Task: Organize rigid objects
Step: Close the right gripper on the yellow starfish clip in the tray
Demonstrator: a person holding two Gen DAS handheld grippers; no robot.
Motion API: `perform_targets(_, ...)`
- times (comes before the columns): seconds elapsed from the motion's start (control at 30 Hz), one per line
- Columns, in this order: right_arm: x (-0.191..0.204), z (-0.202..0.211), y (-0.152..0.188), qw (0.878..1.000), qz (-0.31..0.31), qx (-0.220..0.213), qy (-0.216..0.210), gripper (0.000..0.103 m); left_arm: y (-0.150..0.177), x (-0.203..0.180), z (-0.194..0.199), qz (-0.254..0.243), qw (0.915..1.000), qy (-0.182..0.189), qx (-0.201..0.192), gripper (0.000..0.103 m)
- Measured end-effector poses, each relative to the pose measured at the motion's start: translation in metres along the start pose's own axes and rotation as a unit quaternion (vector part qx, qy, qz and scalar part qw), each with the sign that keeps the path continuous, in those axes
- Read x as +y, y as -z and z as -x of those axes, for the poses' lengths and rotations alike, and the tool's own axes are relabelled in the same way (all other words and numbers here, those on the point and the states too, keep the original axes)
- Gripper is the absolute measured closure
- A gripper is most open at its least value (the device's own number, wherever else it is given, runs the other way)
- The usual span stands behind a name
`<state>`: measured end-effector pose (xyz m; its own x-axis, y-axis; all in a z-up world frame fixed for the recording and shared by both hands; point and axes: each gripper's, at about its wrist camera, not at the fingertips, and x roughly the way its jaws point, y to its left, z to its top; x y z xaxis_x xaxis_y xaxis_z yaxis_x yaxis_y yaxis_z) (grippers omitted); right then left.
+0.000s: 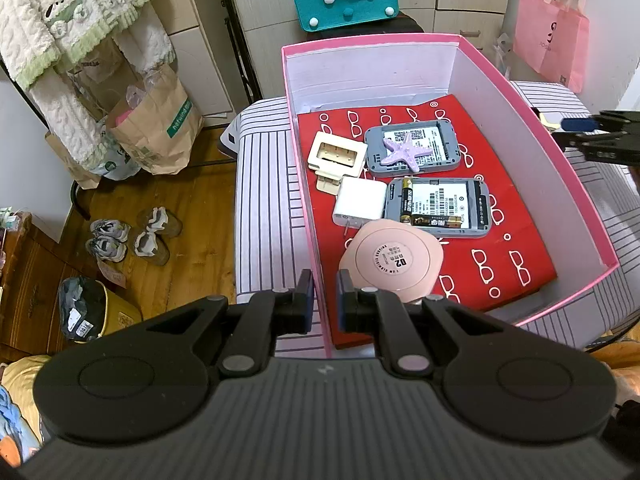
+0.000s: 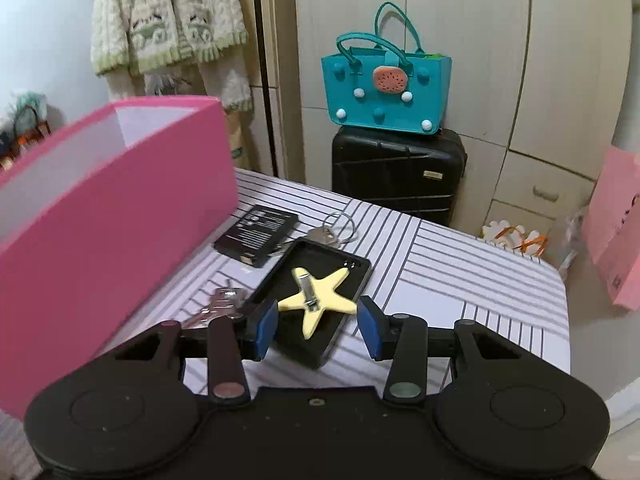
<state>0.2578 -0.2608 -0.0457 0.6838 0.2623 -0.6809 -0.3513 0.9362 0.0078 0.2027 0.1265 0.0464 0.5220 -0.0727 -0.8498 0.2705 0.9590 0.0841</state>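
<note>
A pink box [image 1: 568, 184] on the striped table holds a red glasses-print sheet [image 1: 500, 168], two grey router shells [image 1: 412, 152] [image 1: 440, 208], a purple starfish [image 1: 404, 150], batteries [image 1: 428, 210], a white charger [image 1: 360, 202], a cream plastic part [image 1: 338, 156] and a pink round case [image 1: 394, 260]. My left gripper [image 1: 325, 300] straddles the box's near-left wall with its jaws narrowly apart. My right gripper [image 2: 318, 330] is open over a yellow starfish clip [image 2: 320, 294] lying in a black tray [image 2: 312, 300], beside the box's outer wall [image 2: 112, 216]; it also shows at the left wrist view's right edge [image 1: 592, 132].
On the striped table [image 2: 460, 280] lie a black card box [image 2: 258, 234], a key ring [image 2: 336, 228] and metal keys [image 2: 222, 300]. Behind stand a black suitcase [image 2: 396, 176] with a teal bag [image 2: 388, 88], and pink bags [image 2: 616, 232]. Floor with shoes [image 1: 132, 236] lies left.
</note>
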Motion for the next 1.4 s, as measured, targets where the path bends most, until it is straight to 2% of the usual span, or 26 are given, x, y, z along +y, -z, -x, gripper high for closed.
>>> perform_targets(0.2, -0.001, -0.017, -0.003, 1.0, -0.004, 0.0, 0.007, 0.053, 0.0, 0.0, 0.0, -0.001, 1.0, 0.001, 0.0, 0.094)
perform_targets(0.27, 0.002, -0.017, -0.003, 1.0, 0.005, -0.007, 0.016, 0.056, 0.0, 0.0, 0.0, -0.001, 1.0, 0.001, 0.0, 0.094)
perform_targets(0.33, 0.007, -0.015, -0.003, 0.999, 0.02, -0.012, 0.029, 0.065, 0.0, 0.0, 0.0, 0.0, 1.0, 0.002, 0.0, 0.093)
perform_targets(0.63, 0.021, 0.011, -0.01, 0.998, 0.044, -0.032, 0.038, 0.066, 0.0, -0.001, 0.0, -0.006, 1.0, 0.004, -0.001, 0.093)
perform_targets(0.67, 0.022, 0.014, -0.011, 0.998, 0.044, -0.033, 0.038, 0.068, 0.0, 0.0, 0.0, -0.007, 1.0, 0.005, -0.002, 0.093)
perform_targets(0.73, 0.025, 0.021, -0.013, 0.998, 0.048, -0.031, 0.03, 0.102, 0.001, 0.0, 0.0, -0.007, 0.9999, 0.007, -0.004, 0.093)
perform_targets(0.9, 0.029, 0.034, -0.019, 0.999, 0.043, -0.022, 0.006, 0.103, 0.003, 0.002, 0.001, -0.004, 0.9999, 0.013, -0.009, 0.093)
perform_targets(1.0, 0.025, 0.034, -0.018, 1.0, 0.027, -0.013, -0.002, 0.095, 0.004, 0.003, 0.001, -0.006, 0.9998, 0.016, -0.013, 0.093)
perform_targets(1.03, 0.024, 0.032, -0.018, 1.0, 0.022, -0.008, -0.004, 0.085, 0.004, 0.004, 0.001, -0.007, 0.9998, 0.016, -0.014, 0.093)
perform_targets(1.07, 0.023, 0.031, -0.017, 1.0, 0.021, -0.005, -0.009, 0.071, 0.005, 0.004, 0.001, -0.007, 0.9997, 0.017, -0.014, 0.093)
perform_targets(1.13, 0.021, 0.025, -0.016, 1.0, 0.012, 0.001, -0.014, 0.06, 0.005, 0.005, 0.001, -0.006, 0.9997, 0.02, -0.015, 0.093)
perform_targets(1.3, 0.016, 0.002, -0.019, 1.0, 0.004, 0.021, -0.021, 0.055, 0.005, 0.006, 0.001, -0.005, 0.9997, 0.021, -0.015, 0.093)
perform_targets(1.4, 0.01, -0.012, -0.019, 0.998, -0.013, 0.038, -0.038, 0.045, 0.005, 0.006, 0.001, -0.005, 0.9997, 0.021, -0.014, 0.093)
